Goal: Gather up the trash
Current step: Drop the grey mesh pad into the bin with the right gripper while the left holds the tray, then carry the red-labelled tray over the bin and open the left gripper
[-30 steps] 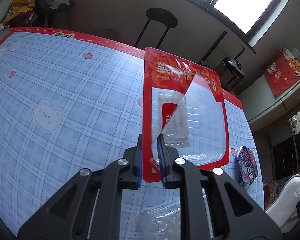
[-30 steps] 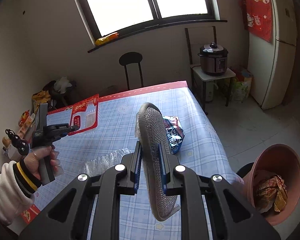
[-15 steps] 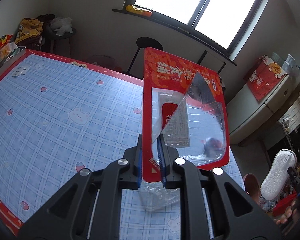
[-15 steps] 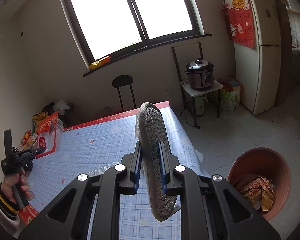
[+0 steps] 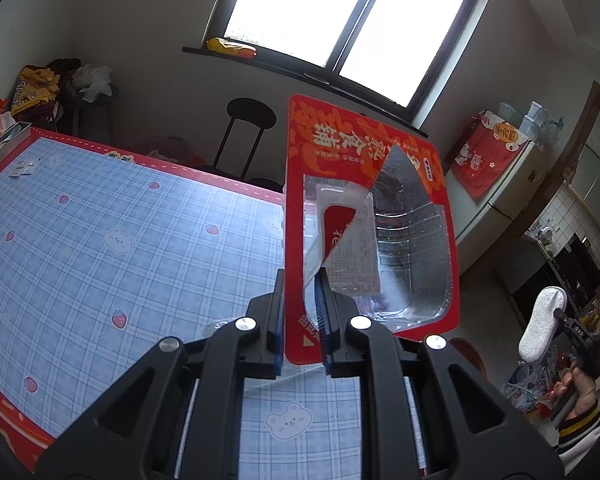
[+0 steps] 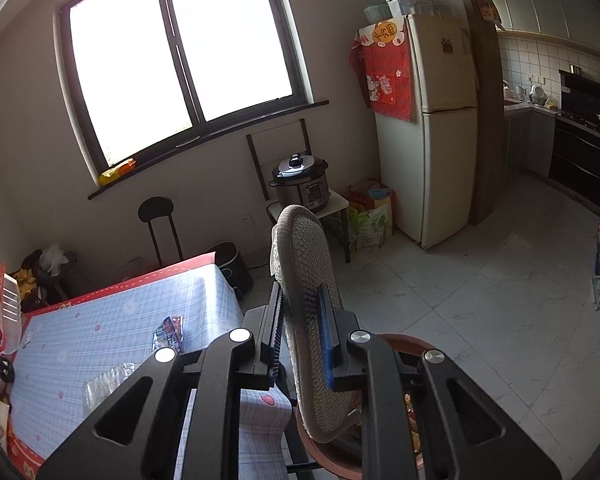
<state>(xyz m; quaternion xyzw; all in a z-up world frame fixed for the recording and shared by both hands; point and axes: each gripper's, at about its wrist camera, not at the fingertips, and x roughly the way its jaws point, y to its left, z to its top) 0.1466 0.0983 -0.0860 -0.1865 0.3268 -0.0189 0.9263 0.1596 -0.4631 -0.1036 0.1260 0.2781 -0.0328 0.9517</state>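
My left gripper (image 5: 300, 292) is shut on the lower edge of a red food package (image 5: 364, 148) with a clear plastic tray, held upright above the blue checked table (image 5: 100, 220). My right gripper (image 6: 300, 300) is shut on a grey mesh insole (image 6: 308, 248), held on edge past the table's end. Below it shows the rim of a brown bin (image 6: 404, 342), mostly hidden by the gripper. The left wrist view shows the insole (image 5: 542, 324) at far right. The red package (image 6: 2, 304) appears at far left in the right wrist view.
A blue snack wrapper (image 6: 169, 332) and crumpled clear plastic (image 6: 104, 380) lie on the table (image 6: 120, 320). A black stool (image 6: 156, 210), a rice cooker (image 6: 300, 178) on a small stand and a fridge (image 6: 432, 140) stand beyond. The tiled floor lies to the right.
Both grippers have risen and swung right, each keeping its load. The right one has left the tabletop and now hangs over the brown bin. The left has lifted the package higher.
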